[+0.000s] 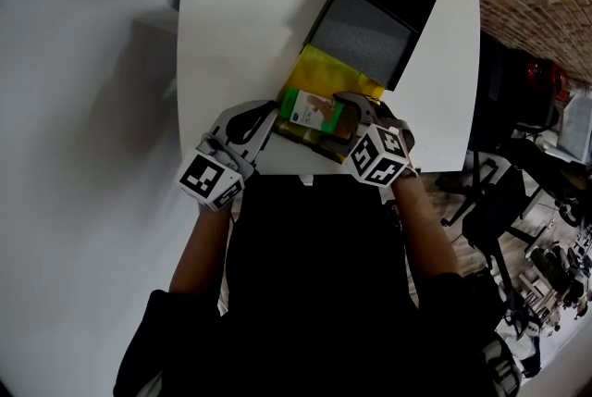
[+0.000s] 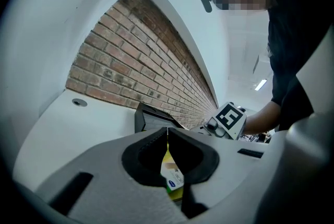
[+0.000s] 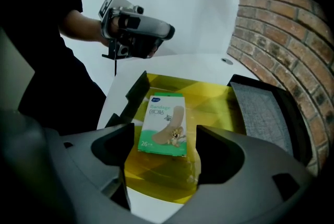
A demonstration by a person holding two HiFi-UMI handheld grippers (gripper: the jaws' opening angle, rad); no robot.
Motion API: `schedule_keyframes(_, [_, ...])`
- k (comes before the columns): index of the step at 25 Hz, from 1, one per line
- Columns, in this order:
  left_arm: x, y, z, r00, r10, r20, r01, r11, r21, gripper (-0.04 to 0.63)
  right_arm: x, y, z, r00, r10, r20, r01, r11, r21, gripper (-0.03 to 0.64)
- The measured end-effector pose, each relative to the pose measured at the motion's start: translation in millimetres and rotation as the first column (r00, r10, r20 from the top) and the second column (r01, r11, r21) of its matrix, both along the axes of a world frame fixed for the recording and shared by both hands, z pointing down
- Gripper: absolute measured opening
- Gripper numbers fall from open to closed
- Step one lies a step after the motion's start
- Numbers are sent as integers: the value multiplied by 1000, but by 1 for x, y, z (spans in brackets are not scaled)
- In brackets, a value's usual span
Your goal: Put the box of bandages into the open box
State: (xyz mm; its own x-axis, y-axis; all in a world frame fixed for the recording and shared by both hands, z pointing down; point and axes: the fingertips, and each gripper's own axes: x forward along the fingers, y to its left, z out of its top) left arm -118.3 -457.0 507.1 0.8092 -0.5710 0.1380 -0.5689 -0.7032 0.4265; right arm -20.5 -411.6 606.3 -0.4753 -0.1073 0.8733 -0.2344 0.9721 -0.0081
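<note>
Placing step, judged done: bandage box (image 3: 163, 124) lies flat on the yellow lining of the open box (image 3: 219, 95), centre frame, just ahead of the right gripper (image 3: 166, 131), jaws apart and apparently clear of it; left gripper (image 2: 167, 137) pinched together, empty; next, withdraw upward.

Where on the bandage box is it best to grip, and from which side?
Probably its two long edges, coming from above: the bandage box lies flat on the yellow lining, so its width fits between the open jaws of the right gripper.
</note>
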Motion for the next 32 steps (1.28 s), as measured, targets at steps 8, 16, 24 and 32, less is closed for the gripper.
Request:
schedule_keyframes(8, [-1,5,-17,1000,11,1,-11,999,43,20,-23,-13,-62,969,42,242,-66,994,91,327])
schedule_keyframes(16, [9,10,-66,998,62,1,-62,989,132,20,-28,-18,-167,783,139,607,-230,970,76,81])
schedule_keyframes(24, [37,28,-106,985,170,-18,-162,964,211,20,-1,-2,-244,570,175,803,-328,944,27,6])
schedule_keyframes(32, [70,60,-137,973,230,-3,-219,933,287,20,40,44,-281,522,91,848,-313,945,92,6])
